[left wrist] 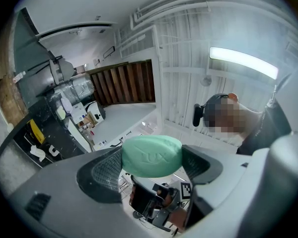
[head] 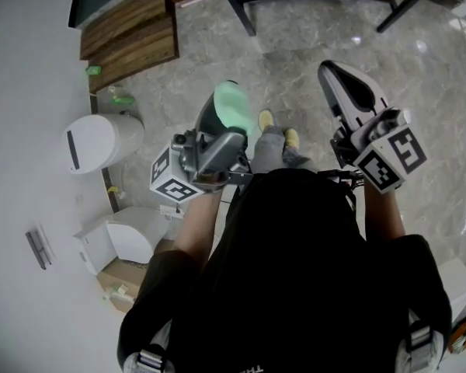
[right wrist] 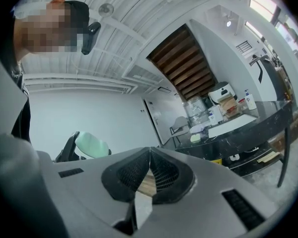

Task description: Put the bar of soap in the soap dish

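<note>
Left tool (head: 227, 113) clamped on green bar of soap (left wrist: 151, 155), held aloft above floor (head: 311, 45). Right tool (right wrist: 150, 171) jaws together, empty. Step judged: carrying. Soap dish not in view; next move needs finding it, lowering soap in, releasing.

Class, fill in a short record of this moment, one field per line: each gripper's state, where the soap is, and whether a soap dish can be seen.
left gripper: shut on the bar of soap, held up in the air
bar of soap: green, stamped LUX, between the left gripper's two pads, above the grey marbled floor
right gripper: shut, nothing between its jaws
soap dish: cannot be made out for certain in any view
task stage: soap held, not yet placed
</note>
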`<act>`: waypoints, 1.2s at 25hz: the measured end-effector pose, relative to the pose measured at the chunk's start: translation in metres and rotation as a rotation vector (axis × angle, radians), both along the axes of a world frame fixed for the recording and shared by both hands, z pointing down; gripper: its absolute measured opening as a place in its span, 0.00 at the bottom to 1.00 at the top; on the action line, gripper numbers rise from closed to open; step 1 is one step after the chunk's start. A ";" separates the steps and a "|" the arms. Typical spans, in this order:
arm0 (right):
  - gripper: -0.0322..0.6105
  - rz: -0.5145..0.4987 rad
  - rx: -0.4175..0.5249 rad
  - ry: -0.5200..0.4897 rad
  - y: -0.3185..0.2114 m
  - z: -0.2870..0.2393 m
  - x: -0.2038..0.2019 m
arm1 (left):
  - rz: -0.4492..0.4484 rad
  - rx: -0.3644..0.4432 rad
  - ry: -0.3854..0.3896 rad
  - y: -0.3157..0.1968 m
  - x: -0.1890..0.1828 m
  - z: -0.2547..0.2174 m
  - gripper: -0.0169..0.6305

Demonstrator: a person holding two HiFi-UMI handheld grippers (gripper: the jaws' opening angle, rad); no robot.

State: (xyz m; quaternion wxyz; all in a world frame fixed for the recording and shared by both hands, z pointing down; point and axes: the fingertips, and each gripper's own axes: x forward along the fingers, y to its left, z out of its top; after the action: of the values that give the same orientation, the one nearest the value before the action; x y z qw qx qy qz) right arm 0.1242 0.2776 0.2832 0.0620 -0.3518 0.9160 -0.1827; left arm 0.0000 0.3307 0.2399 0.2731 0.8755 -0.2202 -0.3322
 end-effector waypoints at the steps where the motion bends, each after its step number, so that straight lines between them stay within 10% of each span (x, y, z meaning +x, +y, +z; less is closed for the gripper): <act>1: 0.08 0.001 -0.003 0.001 -0.002 0.001 -0.001 | 0.001 0.000 0.001 -0.001 -0.001 0.000 0.60; 30: 0.08 -0.012 0.012 0.084 -0.090 -0.004 -0.083 | 0.000 0.023 0.060 -0.096 -0.086 0.002 0.60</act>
State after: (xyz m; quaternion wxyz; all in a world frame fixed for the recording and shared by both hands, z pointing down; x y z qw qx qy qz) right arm 0.0414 0.1872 0.2796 0.0246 -0.3531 0.9210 -0.1627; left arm -0.0863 0.2345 0.2423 0.2693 0.8683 -0.2083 -0.3608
